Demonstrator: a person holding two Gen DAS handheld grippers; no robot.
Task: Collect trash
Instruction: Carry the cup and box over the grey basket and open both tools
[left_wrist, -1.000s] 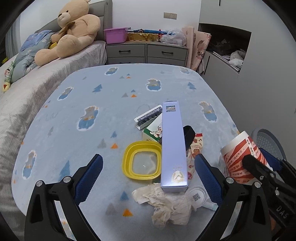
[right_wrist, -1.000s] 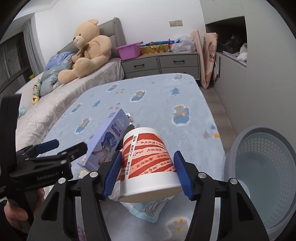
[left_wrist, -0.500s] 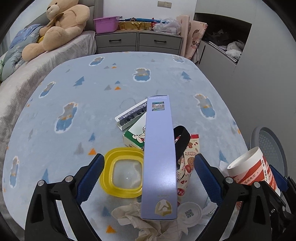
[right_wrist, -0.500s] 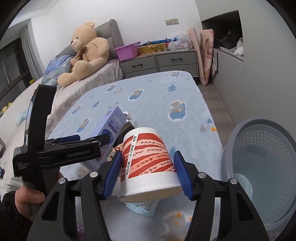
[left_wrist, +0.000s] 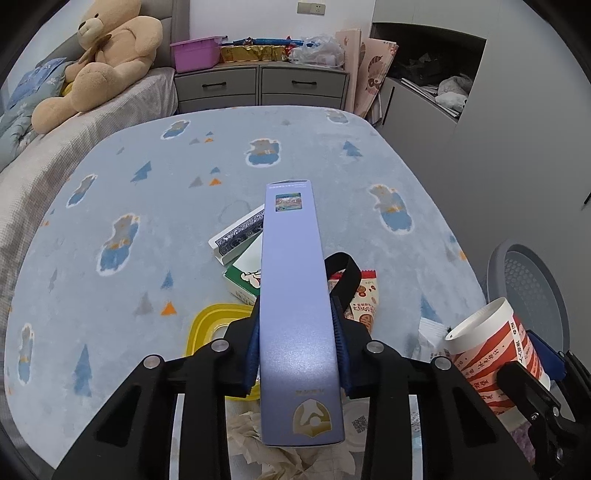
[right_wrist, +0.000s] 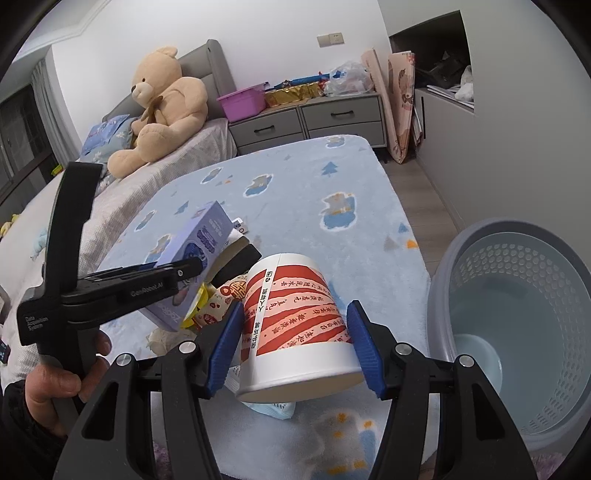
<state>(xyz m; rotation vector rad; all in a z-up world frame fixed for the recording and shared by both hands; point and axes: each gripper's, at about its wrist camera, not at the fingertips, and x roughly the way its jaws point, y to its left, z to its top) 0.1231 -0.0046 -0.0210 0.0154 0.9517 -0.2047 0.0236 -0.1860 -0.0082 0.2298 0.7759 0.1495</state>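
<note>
The left gripper (left_wrist: 297, 352) — spread wide a second ago — has clamped onto the lavender box (left_wrist: 295, 314) above the blanket (left_wrist: 147, 206). The right gripper (right_wrist: 295, 350) still pinches the striped paper cup (right_wrist: 295, 325) — beside the laundry basket (right_wrist: 517, 332).

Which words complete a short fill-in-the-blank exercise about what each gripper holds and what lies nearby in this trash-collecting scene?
1. The left gripper is shut on a long ______ box.
2. The right gripper holds a paper cup with red and ______ stripes.
3. The grey laundry-style bin stands to the ______ of the cup in the right wrist view.
4. A ______ lid lies on the blue rug.

Missing words: purple; white; right; yellow
</note>
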